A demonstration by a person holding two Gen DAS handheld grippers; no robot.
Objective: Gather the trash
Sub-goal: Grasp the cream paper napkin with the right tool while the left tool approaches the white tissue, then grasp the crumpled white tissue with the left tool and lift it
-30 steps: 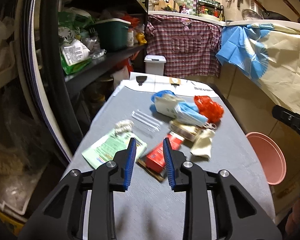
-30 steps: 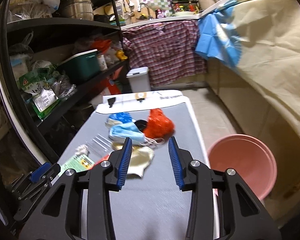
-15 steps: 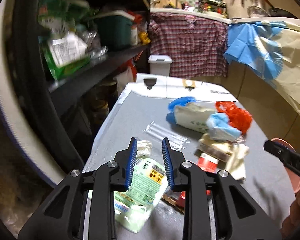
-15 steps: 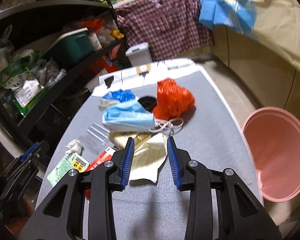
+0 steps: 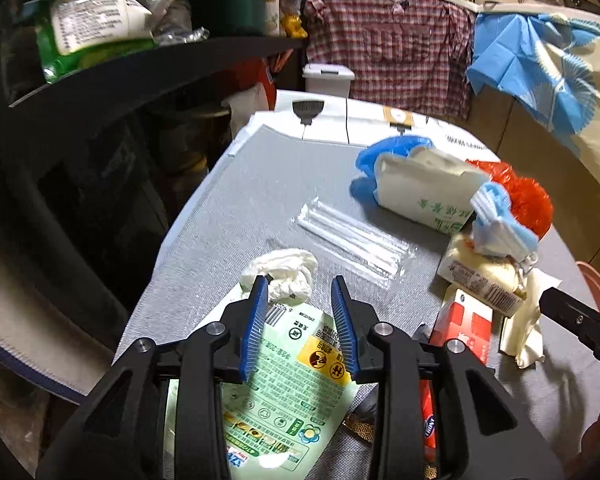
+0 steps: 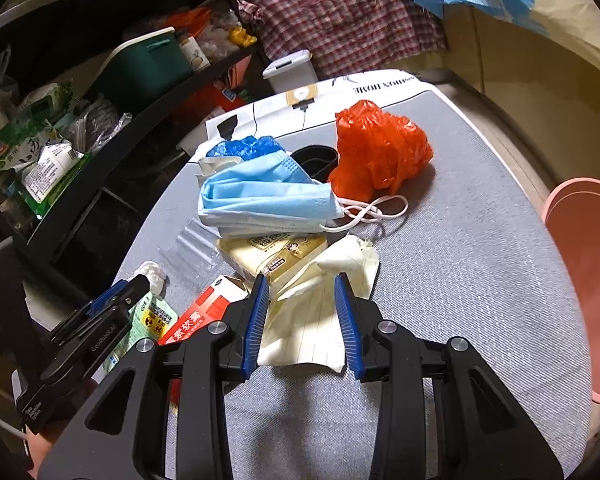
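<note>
Scattered across grey woven tabletop [image 6: 480, 280]: pale green printed plastic pouch [image 5: 276, 396], crumpled white tissue wad [image 5: 286, 270], clear cellophane sleeve of straws [image 5: 356, 240], red and white carton [image 5: 466, 330], cream lined paper wrapper [image 6: 312, 320], yellow snack packet [image 6: 276, 254], light blue pleated face mask [image 6: 264, 196], crinkled orange plastic bag [image 6: 380, 152], white paper pack with green print [image 5: 424, 190]. Pink round plastic basin [image 6: 588, 280] just off the tabletop's edge, likely destination for the lot.

Left claw [image 5: 300, 320] poised over top edge of green pouch, tissue wad just beyond the tips; blue pads apart and widening, nothing clamped. Right claw [image 6: 302, 316] straddling cream wrapper, pads apart on either side, not pressing on it as far as visible.

Handling, by judgement: everything here light and limp. Pouch flat, slick, apt to slide rather than lift; best pinched at a raised edge or corner. Tissue soft, compressible, easy to nip at its bulk. Wrapper thin, floppy, prone to tearing or slipping free; best taken at the bunched fold near its upper end. Mask easiest by body, loops liable to snag neighbours.
</note>
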